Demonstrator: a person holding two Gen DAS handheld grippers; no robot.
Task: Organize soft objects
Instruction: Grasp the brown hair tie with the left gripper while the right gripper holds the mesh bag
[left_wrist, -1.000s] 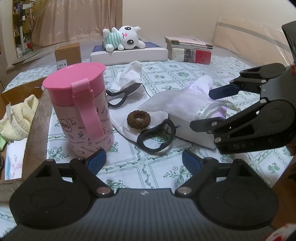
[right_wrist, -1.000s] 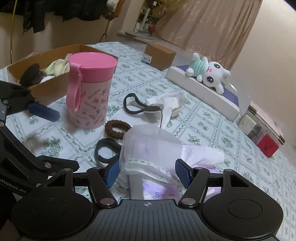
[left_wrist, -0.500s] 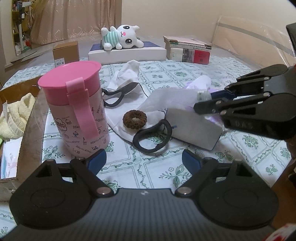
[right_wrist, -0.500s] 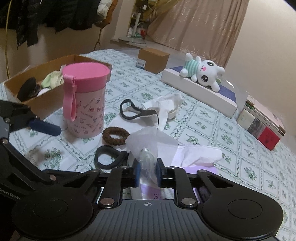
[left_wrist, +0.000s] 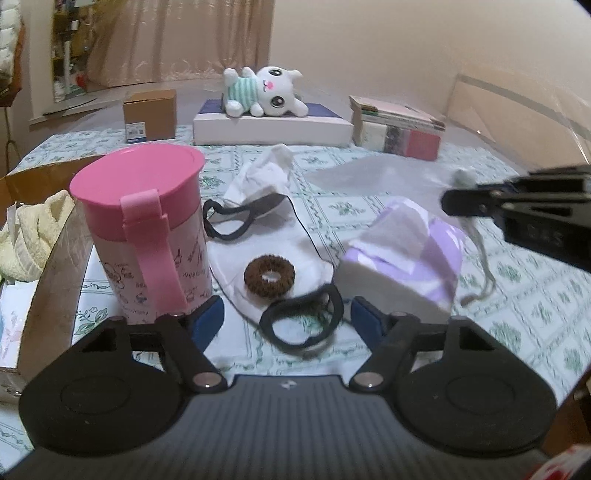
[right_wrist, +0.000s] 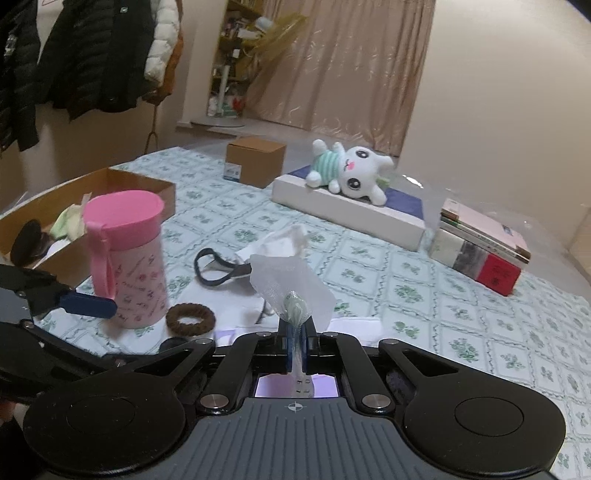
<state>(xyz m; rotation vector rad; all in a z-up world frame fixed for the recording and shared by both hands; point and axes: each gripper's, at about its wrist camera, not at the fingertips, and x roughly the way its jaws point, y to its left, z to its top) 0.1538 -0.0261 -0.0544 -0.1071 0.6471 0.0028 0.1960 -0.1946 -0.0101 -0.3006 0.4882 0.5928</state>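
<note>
On the table (right_wrist: 424, 295), right tool (right_wrist: 295, 341) pinches the plastic wrapper (right_wrist: 291, 282).
Its two fingers are closed on the wrapper, lifted above the purple tissue pack (left_wrist: 402, 254). Left tool (left_wrist: 287, 317) is wide open and holds nothing, near the pink cup (left_wrist: 147, 225) and brown hair tie (left_wrist: 269, 275).

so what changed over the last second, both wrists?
The right gripper, open around the tissue pack's plastic wrapper a second ago, shut on it and lifted it up off the purple tissue pack. The left gripper stayed open and empty. Pink cup, brown scrunchie and plush cat did not move.
</note>
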